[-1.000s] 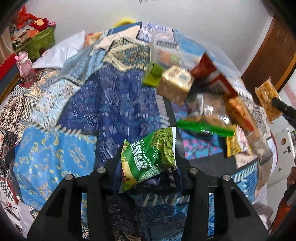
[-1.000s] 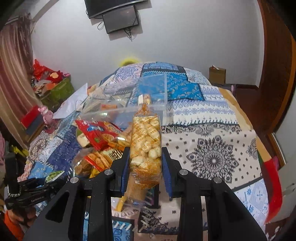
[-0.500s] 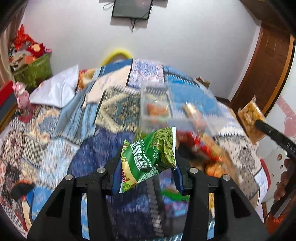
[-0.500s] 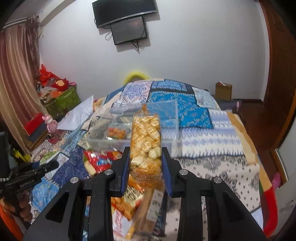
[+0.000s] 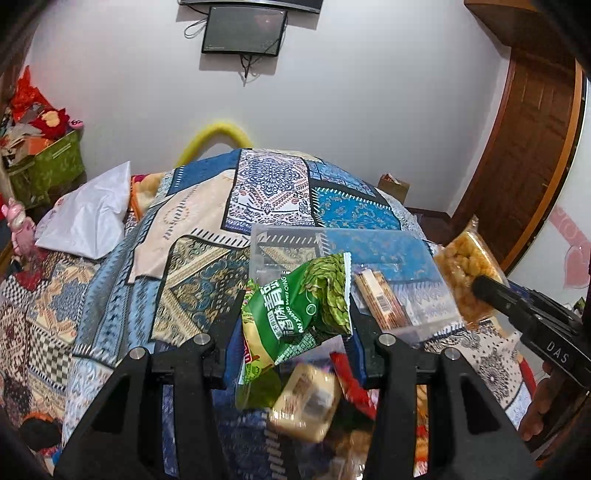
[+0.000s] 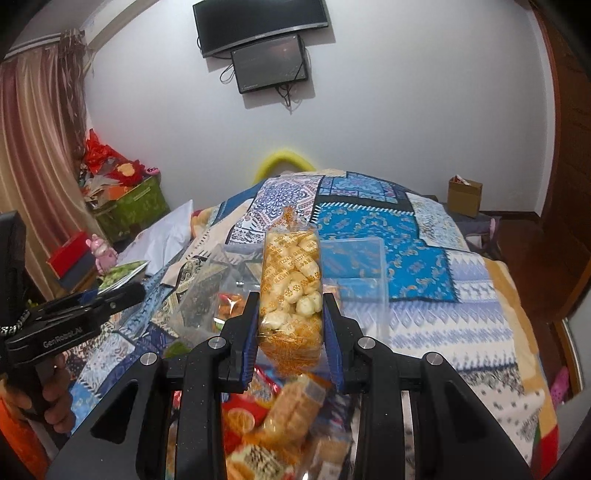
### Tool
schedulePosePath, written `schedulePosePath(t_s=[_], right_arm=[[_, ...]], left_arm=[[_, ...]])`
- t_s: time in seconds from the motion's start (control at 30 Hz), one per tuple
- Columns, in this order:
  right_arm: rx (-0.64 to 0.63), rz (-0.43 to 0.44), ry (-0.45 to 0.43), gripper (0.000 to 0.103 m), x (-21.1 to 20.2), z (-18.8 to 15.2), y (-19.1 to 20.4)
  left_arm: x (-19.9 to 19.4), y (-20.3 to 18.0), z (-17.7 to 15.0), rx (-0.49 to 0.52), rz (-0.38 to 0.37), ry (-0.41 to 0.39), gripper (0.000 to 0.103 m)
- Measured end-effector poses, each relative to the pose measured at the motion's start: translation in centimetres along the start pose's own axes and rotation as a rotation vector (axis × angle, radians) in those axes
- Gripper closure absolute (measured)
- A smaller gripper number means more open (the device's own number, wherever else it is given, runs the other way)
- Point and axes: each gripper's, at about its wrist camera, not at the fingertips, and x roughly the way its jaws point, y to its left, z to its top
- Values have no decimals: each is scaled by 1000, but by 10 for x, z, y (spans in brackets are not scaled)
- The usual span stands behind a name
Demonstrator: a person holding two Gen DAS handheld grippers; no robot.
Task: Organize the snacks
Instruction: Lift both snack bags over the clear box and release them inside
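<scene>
Below, blurred snack pile (image 6: 280, 424); left gripper (image 5: 295, 325) clamped on green packet (image 5: 295, 314), right gripper (image 6: 291, 325) on puff bag (image 6: 290, 288).

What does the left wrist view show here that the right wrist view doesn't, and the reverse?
Left wrist only: the printed face of the green snack packet in the left gripper, and a wrapped brown bar in the clear plastic bin.

Right wrist only: the curtain, and the orange snack pack inside the bin.

Both: the puffed snack bag clamped in the right gripper, the patchwork bedspread, the wall screen and the loose snack pile.
</scene>
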Motion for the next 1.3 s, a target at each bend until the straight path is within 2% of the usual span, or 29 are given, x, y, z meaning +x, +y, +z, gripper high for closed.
schedulePosePath(t_s=[0.13, 0.43, 0.57, 0.73, 0.9, 0.97, 1.13, 1.3], right_arm=[[-9, 12, 27, 74, 25, 4, 1], [-42, -8, 138, 74, 73, 5, -1], [-56, 1, 194, 74, 87, 4, -3], [-67, 10, 259, 74, 104, -1, -5], [-69, 14, 290, 74, 112, -5, -6], [-75, 18, 298, 74, 113, -4, -5], [-81, 43, 341, 74, 120, -6, 1], [-105, 22, 314, 65, 110, -5, 5]], left_arm=[[28, -2, 5, -11, -42, 49, 57], [93, -4, 12, -28, -47, 153, 57], [112, -5, 12, -17, -81, 195, 57], [130, -11, 8, 7, -71, 234, 56], [138, -13, 3, 32, -18, 231, 56], [138, -14, 3, 38, -17, 234, 49], [131, -11, 5, 23, -25, 231, 43], [114, -8, 10, 14, -21, 207, 42]])
